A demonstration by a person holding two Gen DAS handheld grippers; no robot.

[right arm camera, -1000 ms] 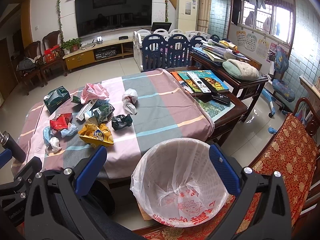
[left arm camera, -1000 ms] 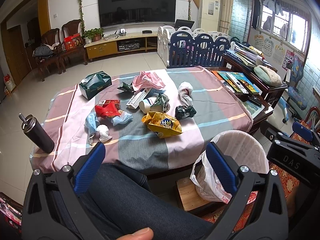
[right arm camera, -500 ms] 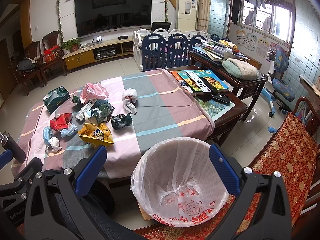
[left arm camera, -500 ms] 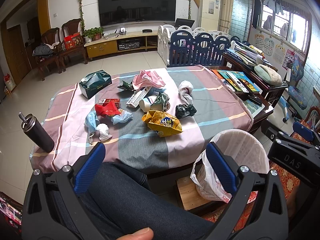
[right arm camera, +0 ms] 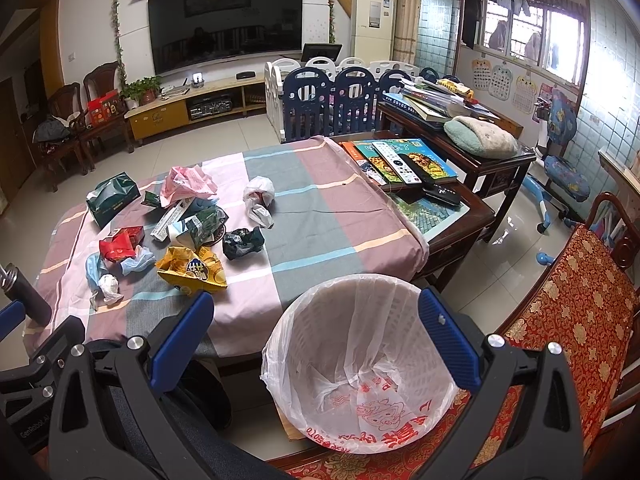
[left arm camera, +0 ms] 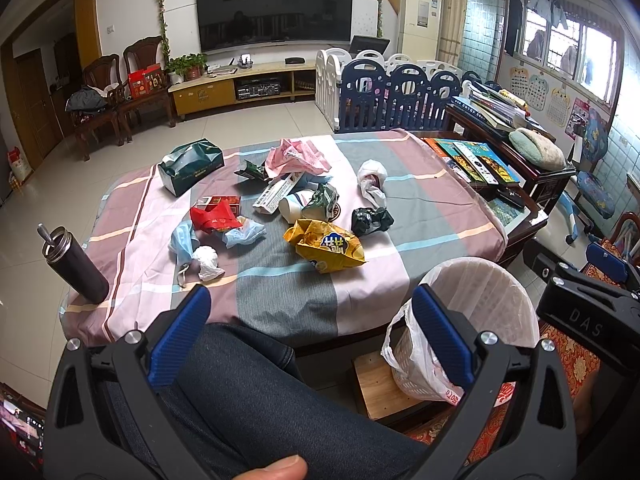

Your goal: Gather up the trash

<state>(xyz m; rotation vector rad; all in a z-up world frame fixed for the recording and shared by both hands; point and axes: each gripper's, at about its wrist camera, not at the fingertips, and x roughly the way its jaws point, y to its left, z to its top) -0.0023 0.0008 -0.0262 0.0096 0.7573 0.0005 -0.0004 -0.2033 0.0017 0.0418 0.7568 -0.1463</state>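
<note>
Several pieces of trash lie on a table with a striped cloth [left arm camera: 420, 216]: a yellow chip bag [left arm camera: 328, 246] [right arm camera: 192, 270], a dark crumpled wrapper [left arm camera: 372, 220], a white plastic bag [left arm camera: 372, 184], pink paper [left arm camera: 298, 156], red wrapping [left arm camera: 214, 218] and blue face masks [left arm camera: 182, 242]. A white basket lined with a plastic bag [right arm camera: 356, 364] [left arm camera: 472, 312] stands at the table's near right. My left gripper [left arm camera: 310, 320] is open and empty, over my lap, short of the table. My right gripper [right arm camera: 312, 316] is open and empty above the basket.
A dark steel flask [left arm camera: 74, 262] stands on the table's left corner. A green tissue box [left arm camera: 190, 166] sits at the far left. Books and remotes [right arm camera: 404, 160] lie on the table's right end. A red cushioned bench [right arm camera: 568, 320] is at right.
</note>
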